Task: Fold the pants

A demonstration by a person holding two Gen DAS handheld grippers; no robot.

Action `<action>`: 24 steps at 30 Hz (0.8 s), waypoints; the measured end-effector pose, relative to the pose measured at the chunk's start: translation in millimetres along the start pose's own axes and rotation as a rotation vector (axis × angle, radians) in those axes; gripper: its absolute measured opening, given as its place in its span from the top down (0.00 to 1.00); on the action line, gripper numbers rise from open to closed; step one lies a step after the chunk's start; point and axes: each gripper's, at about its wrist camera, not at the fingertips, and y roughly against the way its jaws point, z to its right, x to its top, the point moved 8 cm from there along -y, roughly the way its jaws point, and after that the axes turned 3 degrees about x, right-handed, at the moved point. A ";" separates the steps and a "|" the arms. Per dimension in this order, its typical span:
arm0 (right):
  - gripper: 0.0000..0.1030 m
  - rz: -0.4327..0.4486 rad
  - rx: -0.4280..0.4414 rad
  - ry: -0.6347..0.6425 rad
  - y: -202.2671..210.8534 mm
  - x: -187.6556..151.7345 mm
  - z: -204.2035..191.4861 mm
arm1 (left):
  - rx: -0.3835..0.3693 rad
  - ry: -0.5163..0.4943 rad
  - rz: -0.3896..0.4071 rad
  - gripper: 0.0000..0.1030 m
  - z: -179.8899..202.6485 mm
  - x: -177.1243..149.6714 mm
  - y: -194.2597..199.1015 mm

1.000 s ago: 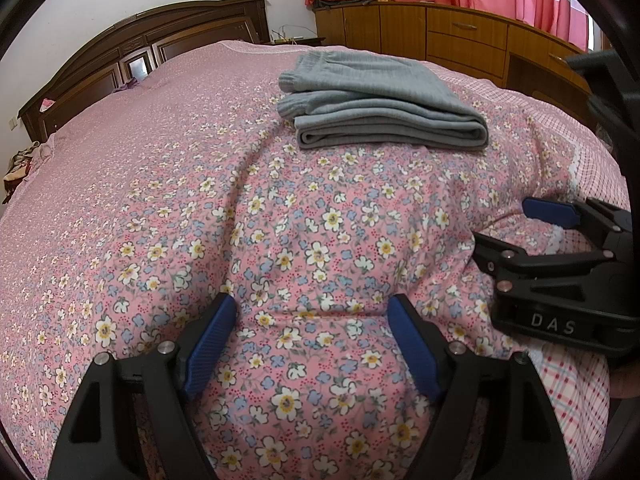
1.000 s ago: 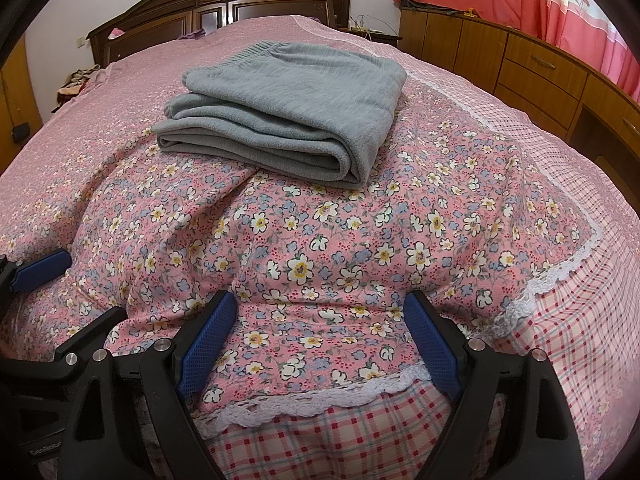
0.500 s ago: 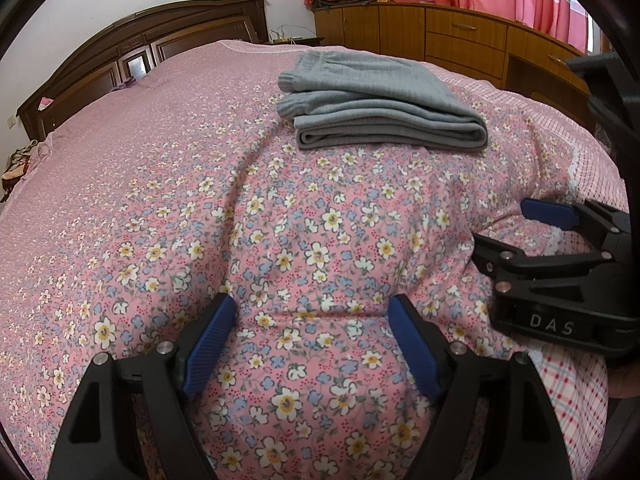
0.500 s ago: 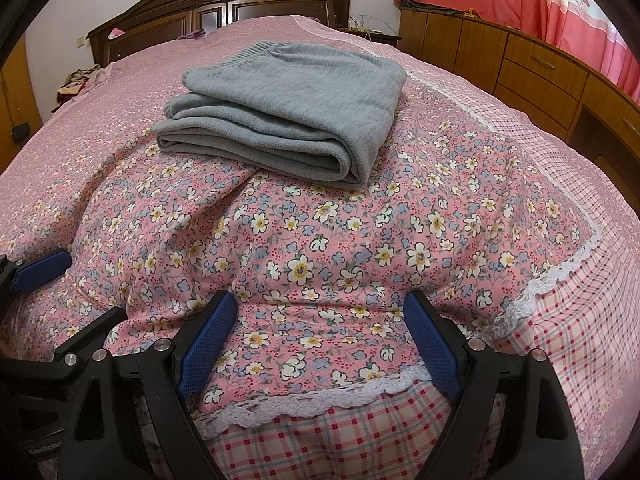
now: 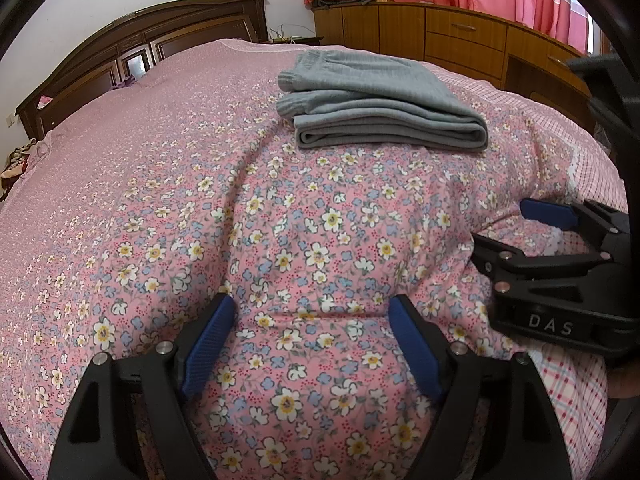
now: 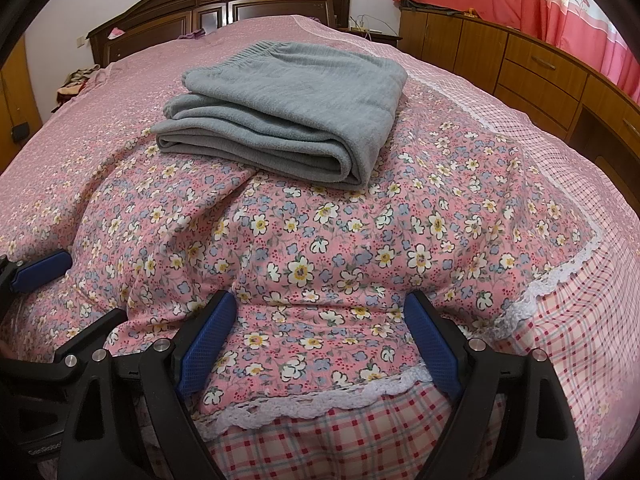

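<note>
The grey pants (image 6: 288, 108) lie folded in a neat stack on the bed (image 6: 100, 208), toward its right edge. Left tongs (image 5: 312, 340) and right tongs (image 6: 320, 340) stand apart, empty, near the foot edge.

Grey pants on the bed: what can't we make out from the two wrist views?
- Folded grey pants: underside and far edge, hidden by their own top layers in both views.
- Inner folds: only stacked edges show.
- Right gripper in left wrist view: cut off by the frame edge.
- Plugs by the headboard: too small.
</note>
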 end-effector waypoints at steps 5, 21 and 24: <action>0.45 0.137 0.140 -0.127 39.0 13.5 6.4 | -0.128 0.052 0.022 0.19 -7.7 2.4 9.7; 0.74 -0.166 0.205 0.023 -33.9 107.3 -63.7 | -0.148 0.104 0.028 0.23 8.6 2.2 -1.8; 0.74 -0.182 0.209 0.051 -11.5 81.5 -61.0 | -0.125 0.089 0.027 0.23 17.9 3.7 -3.7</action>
